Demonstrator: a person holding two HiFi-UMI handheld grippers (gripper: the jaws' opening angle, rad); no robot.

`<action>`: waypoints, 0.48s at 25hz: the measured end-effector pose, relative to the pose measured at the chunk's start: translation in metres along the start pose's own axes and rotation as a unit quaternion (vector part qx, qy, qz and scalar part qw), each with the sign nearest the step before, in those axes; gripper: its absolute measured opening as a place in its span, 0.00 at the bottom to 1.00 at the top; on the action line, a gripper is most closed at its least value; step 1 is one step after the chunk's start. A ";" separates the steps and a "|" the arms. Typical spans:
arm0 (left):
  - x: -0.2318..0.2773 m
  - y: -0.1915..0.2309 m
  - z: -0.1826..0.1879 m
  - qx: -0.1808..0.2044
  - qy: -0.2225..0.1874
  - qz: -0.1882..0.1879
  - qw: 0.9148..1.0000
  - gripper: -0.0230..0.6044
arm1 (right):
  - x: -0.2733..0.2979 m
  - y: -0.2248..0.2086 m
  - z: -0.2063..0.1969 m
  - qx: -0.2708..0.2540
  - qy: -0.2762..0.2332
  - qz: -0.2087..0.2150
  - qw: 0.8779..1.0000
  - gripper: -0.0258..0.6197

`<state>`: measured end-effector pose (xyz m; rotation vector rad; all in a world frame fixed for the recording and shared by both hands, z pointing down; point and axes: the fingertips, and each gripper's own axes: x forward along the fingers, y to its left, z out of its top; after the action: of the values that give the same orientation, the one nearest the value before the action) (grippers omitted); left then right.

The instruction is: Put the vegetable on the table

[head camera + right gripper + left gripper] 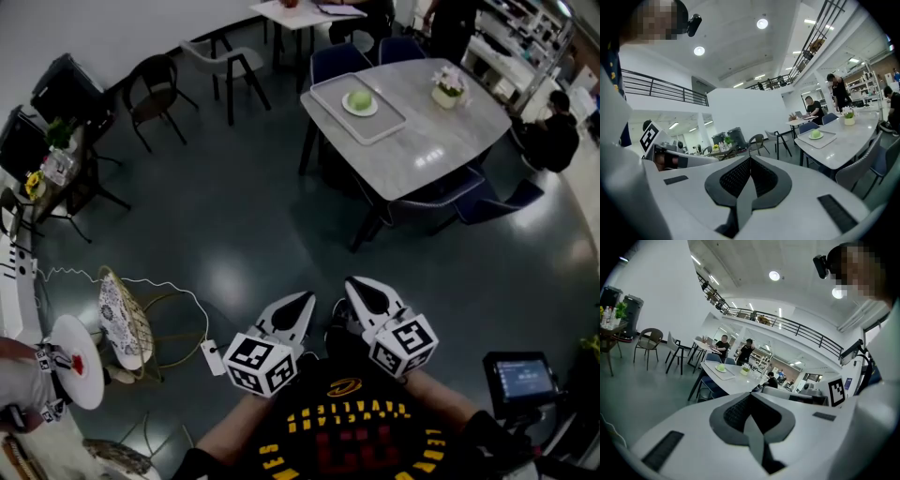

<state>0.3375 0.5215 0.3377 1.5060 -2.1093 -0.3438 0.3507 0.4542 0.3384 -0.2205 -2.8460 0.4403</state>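
A pale green round vegetable [359,99] lies on a small plate [348,108] inside a grey tray [330,86] on the grey table [441,141], far ahead at the upper right of the head view. Both grippers are held low in front of the person, well short of the table. The left gripper [305,300] and the right gripper [354,285] are side by side, both shut and holding nothing. The left gripper view shows its jaws [750,401] pressed together and the vegetable [720,367] far off. In the right gripper view the jaws [750,164] are likewise together, with the vegetable [815,133] on its tray [825,140].
A flower pot [448,86] stands on the table, with blue chairs [487,202] round it. Dark and white chairs [155,89] stand at the back left. A white cable [141,281] and a patterned chair [122,323] are at the left, a small screen [520,377] at the lower right. People sit and stand beyond the table.
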 end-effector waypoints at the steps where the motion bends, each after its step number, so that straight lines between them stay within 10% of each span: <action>1: 0.011 0.005 0.008 0.002 -0.001 0.003 1.000 0.04 | 0.009 -0.009 0.008 0.000 -0.004 0.004 1.000 0.05; 12: 0.118 0.030 0.069 -0.001 -0.015 0.026 1.000 0.04 | 0.061 -0.115 0.069 0.007 -0.016 0.012 1.000 0.05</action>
<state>0.2466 0.4155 0.3261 1.4519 -2.1663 -0.3505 0.2613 0.3379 0.3250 -0.2467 -2.8735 0.4722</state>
